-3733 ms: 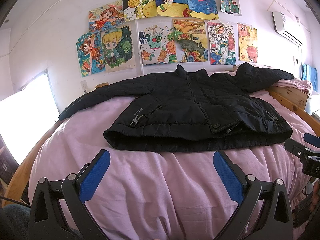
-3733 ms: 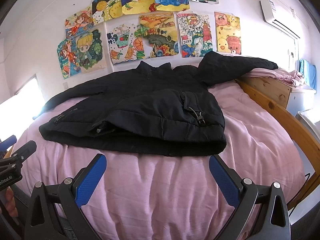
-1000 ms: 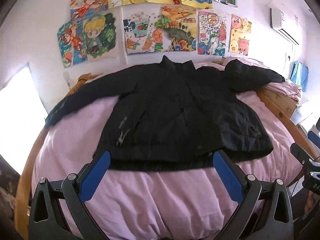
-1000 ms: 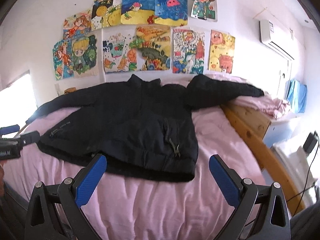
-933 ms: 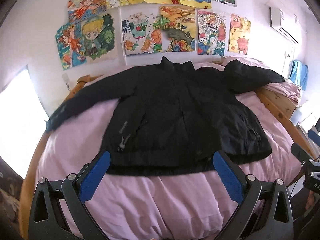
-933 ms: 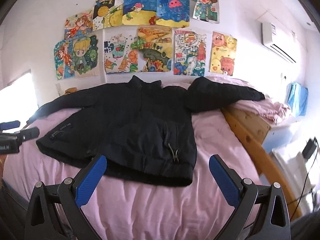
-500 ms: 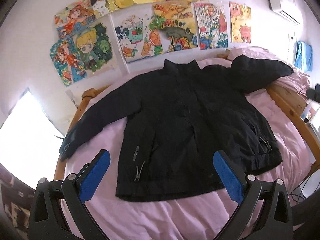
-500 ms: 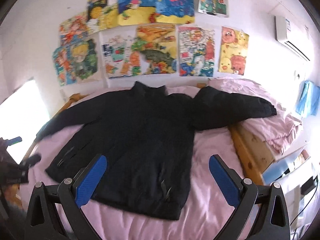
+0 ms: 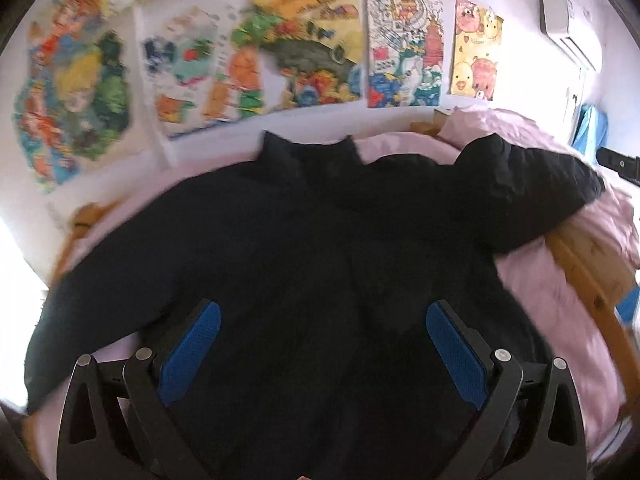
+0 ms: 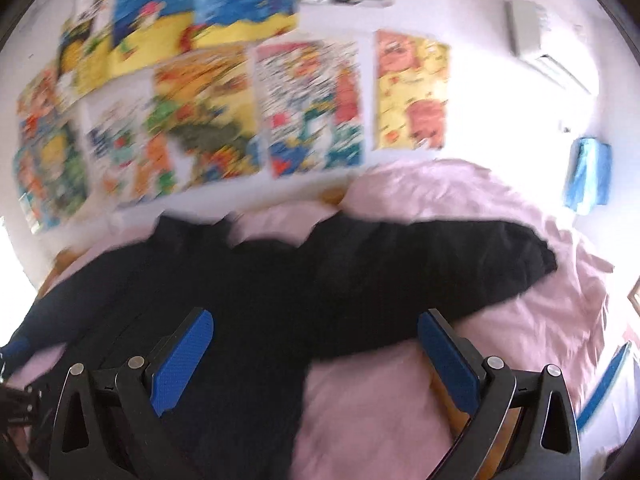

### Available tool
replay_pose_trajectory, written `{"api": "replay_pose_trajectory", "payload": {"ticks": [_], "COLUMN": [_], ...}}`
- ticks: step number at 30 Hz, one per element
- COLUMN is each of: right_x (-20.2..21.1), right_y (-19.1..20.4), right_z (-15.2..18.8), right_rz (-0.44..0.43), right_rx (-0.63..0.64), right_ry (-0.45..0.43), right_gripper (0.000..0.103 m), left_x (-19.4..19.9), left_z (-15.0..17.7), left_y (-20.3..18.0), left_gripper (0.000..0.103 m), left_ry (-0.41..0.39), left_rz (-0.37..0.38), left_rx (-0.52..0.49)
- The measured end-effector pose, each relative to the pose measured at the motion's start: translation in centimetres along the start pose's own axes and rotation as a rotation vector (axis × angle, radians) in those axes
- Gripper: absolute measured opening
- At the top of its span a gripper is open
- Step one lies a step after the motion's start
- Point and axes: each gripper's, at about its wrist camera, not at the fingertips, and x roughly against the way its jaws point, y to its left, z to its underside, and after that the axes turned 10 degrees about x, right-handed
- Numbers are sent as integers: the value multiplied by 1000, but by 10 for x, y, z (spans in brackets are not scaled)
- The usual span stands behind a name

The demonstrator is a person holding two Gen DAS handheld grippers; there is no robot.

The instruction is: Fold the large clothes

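A black padded jacket (image 9: 320, 264) lies flat, front up, on a pink bed, collar toward the wall and both sleeves spread out. My left gripper (image 9: 322, 344) is open and empty, hovering over the jacket's chest. My right gripper (image 10: 316, 352) is open and empty above the jacket's right side, where its right sleeve (image 10: 432, 276) stretches out over a pink pillow. The jacket (image 10: 224, 320) fills the lower left of the right wrist view. Both views are motion-blurred.
The pink bedsheet (image 10: 384, 400) covers the bed. A wooden bed rail (image 9: 588, 276) runs along the right side. Colourful drawings (image 9: 304, 60) hang on the white wall behind. An air conditioner (image 10: 540, 44) sits high on the right wall.
Both grippers have risen and moved forward from the foot of the bed to above the jacket. The jacket has not moved. Both grippers stay open.
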Motion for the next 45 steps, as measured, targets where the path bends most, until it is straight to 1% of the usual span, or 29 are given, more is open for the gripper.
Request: {"api": "replay_pose_trajectory", "payload": {"ticks": [1, 4, 5, 7, 8, 9, 11, 14, 16, 18, 20, 21, 22, 24, 25, 26, 27, 28, 29, 30, 31, 32, 34, 38, 42, 45], "right_x": [-11, -45, -54, -69, -77, -81, -87, -95, -99, -106, -117, -125, -131, -133, -133, -133, -131, -130, -130, -128, -126, -121, -111, -85, -66, -57], "right_y": [-12, -54, -72, -103, -122, -133, -165, -213, -232, -247, -257, -259, -260, -259, -259, -258, -256, -257, -253, -249, -246, -242, -233, -198, -147, -99], "right_z": [2, 11, 15, 21, 24, 27, 33, 42, 46, 52, 59, 63, 66, 65, 65, 64, 64, 64, 62, 60, 58, 54, 45, 21, -2, -15], "right_rz": [28, 121, 163, 208, 234, 251, 284, 296, 293, 271, 259, 251, 251, 283, 277, 282, 293, 293, 292, 300, 303, 298, 294, 268, 186, 108], "right_rx": [-13, -39, -60, -93, -112, -126, -194, -347, -416, -478, -527, -548, -564, -570, -572, -582, -588, -585, -568, -559, -554, -546, -521, -406, -273, -153], "right_ry": [-12, 27, 35, 60, 82, 89, 97, 87, 77, 67, 81, 96, 110, 78, 76, 69, 51, 39, 30, 11, -12, -43, -94, -218, -309, -359], "right_gripper": [103, 103, 103, 103, 103, 103, 103, 103, 103, 103, 97, 87, 82, 65, 53, 51, 43, 34, 24, 20, 14, 11, 10, 10, 10, 10], "left_x": [-22, -73, -86, -113, -125, -138, -170, -205, -228, -245, -263, -269, -271, -274, -276, -280, -283, -287, -289, -288, -287, -283, -278, -262, -234, -211], "left_z": [-8, -26, -29, -34, -35, -35, -34, -29, -27, -24, -19, -17, -16, -15, -13, -12, -12, -13, -13, -15, -16, -18, -24, -35, -46, -49], "left_y": [-7, -27, -34, -51, -58, -65, -80, -90, -93, -90, -87, -86, -86, -84, -82, -79, -78, -76, -71, -67, -61, -53, -34, 20, 83, 131], "left_gripper": [101, 101, 101, 101, 101, 101, 101, 101, 101, 101, 101, 101, 102, 102, 102, 102, 102, 102, 102, 102, 102, 102, 102, 102, 102, 102], "left_ry": [4, -4, -10, -20, -10, 9, 58, 117, 153, 189, 228, 231, 227, 219, 222, 227, 233, 244, 250, 250, 249, 247, 243, 237, 202, 179], "left_rz": [40, 162, 186, 225, 237, 246, 238, 194, 156, 138, 126, 113, 104, 89, 82, 77, 74, 70, 75, 83, 96, 110, 142, 181, 198, 262], "left_rx": [5, 2, -3, -12, -13, -12, -7, -6, -11, -8, -7, -17, -27, -47, -50, -51, -52, -55, -49, -42, -31, -17, 18, 112, 193, 261]}}
